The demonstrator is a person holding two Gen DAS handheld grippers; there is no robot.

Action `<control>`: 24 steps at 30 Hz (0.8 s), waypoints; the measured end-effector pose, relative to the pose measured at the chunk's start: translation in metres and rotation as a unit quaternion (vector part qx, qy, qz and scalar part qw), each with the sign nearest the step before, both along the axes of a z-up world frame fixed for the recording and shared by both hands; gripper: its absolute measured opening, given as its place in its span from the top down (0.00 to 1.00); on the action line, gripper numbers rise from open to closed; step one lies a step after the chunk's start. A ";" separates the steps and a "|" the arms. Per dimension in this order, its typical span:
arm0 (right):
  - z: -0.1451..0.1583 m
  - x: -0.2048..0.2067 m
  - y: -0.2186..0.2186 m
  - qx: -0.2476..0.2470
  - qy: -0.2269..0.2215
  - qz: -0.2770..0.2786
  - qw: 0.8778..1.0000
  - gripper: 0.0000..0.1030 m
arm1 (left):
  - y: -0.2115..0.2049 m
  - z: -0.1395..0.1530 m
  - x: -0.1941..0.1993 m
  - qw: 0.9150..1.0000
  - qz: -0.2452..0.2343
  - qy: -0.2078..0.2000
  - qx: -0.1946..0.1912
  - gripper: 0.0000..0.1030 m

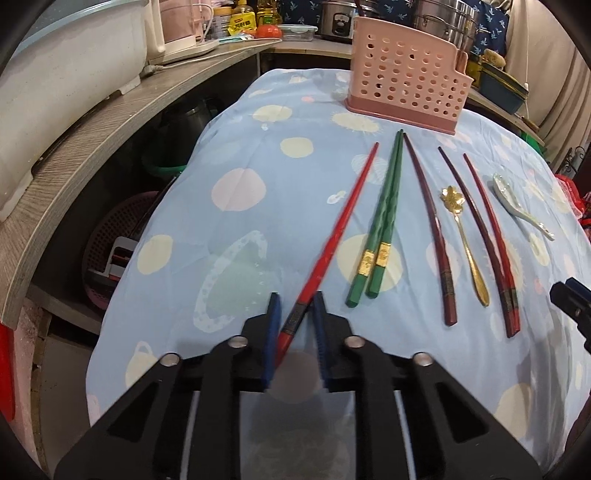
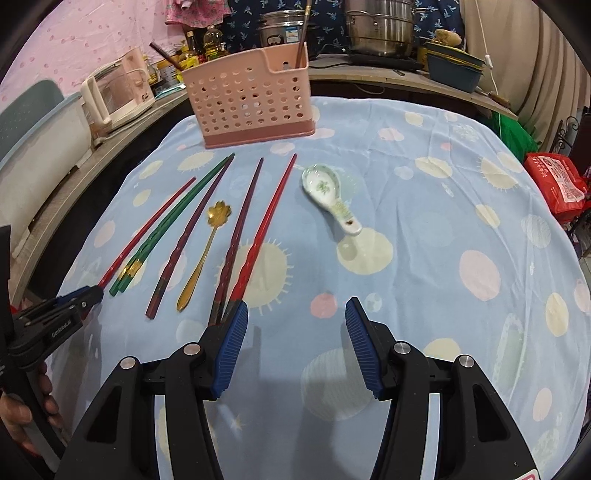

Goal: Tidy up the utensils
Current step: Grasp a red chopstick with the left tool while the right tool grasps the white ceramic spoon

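On the blue dotted cloth (image 1: 258, 155) lies a row of utensils. My left gripper (image 1: 296, 297) is shut on the thick end of the red chopstick (image 1: 343, 218), which runs slantwise between the blue pads; the right wrist view shows that gripper (image 2: 94, 293) at the chopstick's end. To its right lie a green pair (image 1: 384, 218), a dark chopstick (image 1: 428, 221), a gold flower spoon (image 1: 461, 236), a dark and a red chopstick (image 1: 480, 229), and a ceramic spoon (image 2: 328, 195). The pink perforated holder (image 2: 251, 99) stands at the back. My right gripper (image 2: 295, 306) hangs open and empty over the cloth.
A grey shelf (image 1: 85, 147) with a kettle (image 2: 118, 88) and a white tub runs along the left. Steel pots (image 2: 380, 29) and bowls crowd the counter behind the holder. A red bag (image 2: 557, 184) sits off the right edge. A chopstick (image 2: 301, 48) stands in the holder.
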State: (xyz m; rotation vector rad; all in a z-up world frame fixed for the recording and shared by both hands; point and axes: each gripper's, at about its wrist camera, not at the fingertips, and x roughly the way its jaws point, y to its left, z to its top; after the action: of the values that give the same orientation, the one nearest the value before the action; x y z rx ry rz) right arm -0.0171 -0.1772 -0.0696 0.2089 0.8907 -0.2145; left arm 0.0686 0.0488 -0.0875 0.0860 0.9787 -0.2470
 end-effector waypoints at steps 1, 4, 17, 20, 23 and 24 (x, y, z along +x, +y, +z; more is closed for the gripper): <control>0.003 0.001 -0.003 -0.001 -0.003 -0.002 1.000 0.48 | -0.001 0.000 0.000 1.000 -0.002 0.001 -0.003 0.86; 0.011 0.005 -0.013 -0.004 -0.014 -0.010 1.000 0.48 | -0.002 0.002 0.001 1.000 -0.006 0.008 -0.016 0.88; 0.007 0.045 -0.048 -0.004 -0.015 -0.024 1.000 0.61 | -0.010 0.016 0.002 0.999 -0.014 0.015 -0.039 0.92; -0.001 0.053 -0.049 -0.002 -0.008 -0.020 1.000 0.66 | -0.012 0.015 0.002 0.999 -0.015 0.017 -0.039 0.93; -0.007 0.058 -0.050 0.001 -0.001 -0.016 1.000 0.74 | -0.013 0.008 0.002 0.999 -0.015 0.026 -0.037 0.93; -0.008 0.059 -0.049 0.001 0.000 -0.015 1.000 0.76 | -0.014 0.005 0.002 0.999 -0.015 0.030 -0.035 0.92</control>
State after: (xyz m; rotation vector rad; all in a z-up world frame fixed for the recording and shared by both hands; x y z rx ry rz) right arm 0.0420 -0.2265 -0.0776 0.2244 0.8880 -0.2414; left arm 0.0702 0.0353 -0.0821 0.0294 1.0272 -0.3117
